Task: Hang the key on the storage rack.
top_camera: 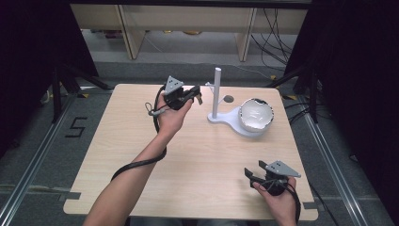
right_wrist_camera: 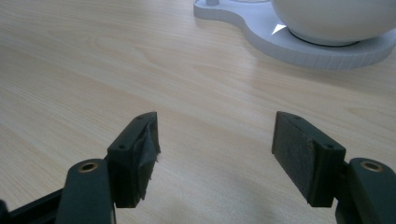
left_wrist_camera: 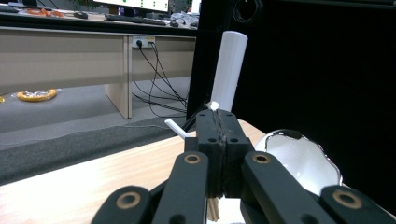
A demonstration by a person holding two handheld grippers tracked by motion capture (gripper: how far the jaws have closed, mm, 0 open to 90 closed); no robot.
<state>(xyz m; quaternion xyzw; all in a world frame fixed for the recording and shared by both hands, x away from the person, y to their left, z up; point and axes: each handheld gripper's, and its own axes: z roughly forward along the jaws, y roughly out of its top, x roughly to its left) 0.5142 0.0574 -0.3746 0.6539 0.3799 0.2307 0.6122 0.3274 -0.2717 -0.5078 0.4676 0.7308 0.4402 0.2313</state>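
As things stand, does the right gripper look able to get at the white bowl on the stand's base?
Probably yes. The right gripper sits open near the table's front edge, and bare wood lies between it and the white bowl. The left gripper is off beside the post, not across that path.

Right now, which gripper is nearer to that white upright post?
The left. The left gripper hovers just beside the white post, jaws shut. The right gripper sits far back near the table's front edge.

Lab: black curtains, floor cables
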